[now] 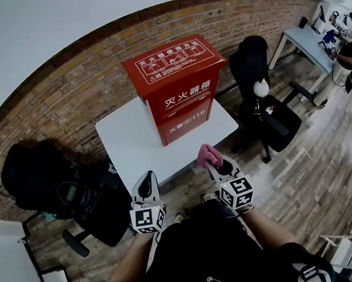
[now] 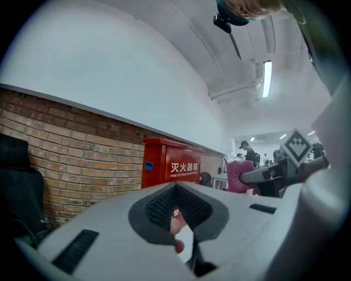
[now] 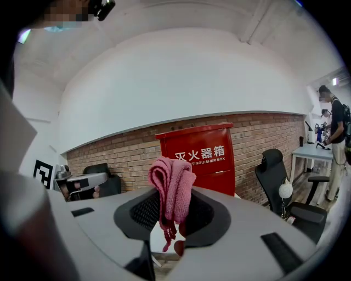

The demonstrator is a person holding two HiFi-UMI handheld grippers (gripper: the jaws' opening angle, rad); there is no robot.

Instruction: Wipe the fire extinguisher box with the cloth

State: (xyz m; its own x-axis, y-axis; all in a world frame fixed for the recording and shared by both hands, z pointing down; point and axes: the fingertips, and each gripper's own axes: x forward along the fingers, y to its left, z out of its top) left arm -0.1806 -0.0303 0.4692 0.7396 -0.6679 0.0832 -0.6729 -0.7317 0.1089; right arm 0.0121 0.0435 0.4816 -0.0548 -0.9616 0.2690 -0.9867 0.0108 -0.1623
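Pinching the cloth (image 3: 173, 189) by one fold, the right tongs (image 1: 220, 167) may lose it rubbing the fire extinguisher box (image 1: 179, 83); the left tongs (image 1: 147, 186) are closed and empty.

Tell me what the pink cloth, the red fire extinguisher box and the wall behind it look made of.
Pink cloth: knitted yarn, soft and matte; ribbed stitches and loose strands show. Red fire extinguisher box: probably painted sheet metal, smooth with even colour and crisp edges. Wall: reddish brick with pale mortar joints, rough and matte.
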